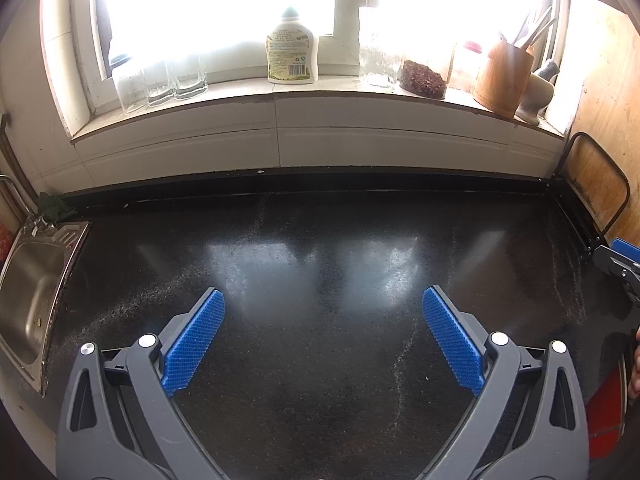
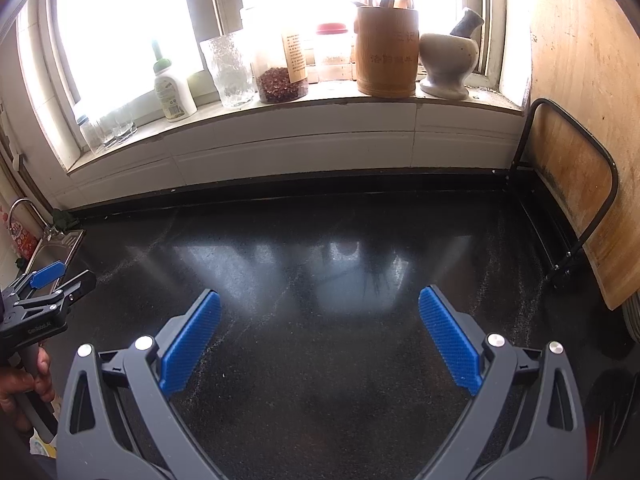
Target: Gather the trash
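Note:
My left gripper [image 1: 323, 300] is open and empty, held above the black speckled countertop [image 1: 320, 240]. My right gripper [image 2: 320, 300] is open and empty above the same countertop [image 2: 320, 248]. The left gripper also shows at the left edge of the right wrist view [image 2: 60, 276], held in a hand. The right gripper shows at the right edge of the left wrist view [image 1: 618, 256]. No trash shows on the counter in either view. A red object [image 1: 604, 412] sits low at the right edge, partly hidden.
A steel sink [image 1: 36, 292] lies at the left. The windowsill holds a detergent bottle [image 1: 292, 54], glasses [image 1: 160, 80], a jar of dried spice [image 2: 282, 80], a bamboo utensil holder [image 2: 386, 52] and a mortar with pestle [image 2: 448, 60]. A wooden board in a rack [image 2: 576, 192] stands right.

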`<state>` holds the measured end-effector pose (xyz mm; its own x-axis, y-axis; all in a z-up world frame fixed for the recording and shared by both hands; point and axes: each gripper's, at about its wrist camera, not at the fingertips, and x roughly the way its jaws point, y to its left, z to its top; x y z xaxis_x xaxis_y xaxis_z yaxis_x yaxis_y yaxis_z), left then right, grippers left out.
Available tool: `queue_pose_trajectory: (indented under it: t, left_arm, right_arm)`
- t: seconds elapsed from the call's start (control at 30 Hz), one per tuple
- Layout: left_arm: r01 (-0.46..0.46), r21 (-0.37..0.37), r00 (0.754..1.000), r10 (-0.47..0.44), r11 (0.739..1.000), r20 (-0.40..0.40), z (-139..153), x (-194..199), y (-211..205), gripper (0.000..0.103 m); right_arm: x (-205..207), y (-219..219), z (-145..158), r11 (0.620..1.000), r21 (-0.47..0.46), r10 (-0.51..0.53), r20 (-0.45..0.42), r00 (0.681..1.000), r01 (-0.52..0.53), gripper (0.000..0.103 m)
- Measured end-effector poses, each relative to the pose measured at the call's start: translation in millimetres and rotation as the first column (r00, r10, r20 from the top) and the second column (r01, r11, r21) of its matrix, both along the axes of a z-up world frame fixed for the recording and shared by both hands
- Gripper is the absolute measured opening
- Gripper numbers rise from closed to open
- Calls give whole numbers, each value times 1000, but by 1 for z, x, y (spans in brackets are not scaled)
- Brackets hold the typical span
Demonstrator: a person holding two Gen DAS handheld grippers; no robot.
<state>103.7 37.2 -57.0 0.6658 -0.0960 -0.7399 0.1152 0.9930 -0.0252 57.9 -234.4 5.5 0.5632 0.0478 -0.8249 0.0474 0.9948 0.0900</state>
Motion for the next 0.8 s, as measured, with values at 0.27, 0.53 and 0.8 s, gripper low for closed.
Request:
queue_pose_trajectory:
  t: [0.27,0.53,0.8]
  left_arm:
    - [13,4,1000,-13,1000,-21,-3,0,-7,96]
    - [-12,27,1000,12,1000,-4,-3,-2,-12,96]
    - [-31,14,998,32,999,-51,-23,9,-13,96]
  right_arm:
    - [-1,-6,-3,1000,9,-4,-5,1000,4,96]
    - [-6,-15,-8,1000,14,-12,-11,1000,12,96]
    - [-6,-27,-19,1000,19,-5,-21,1000,5,96]
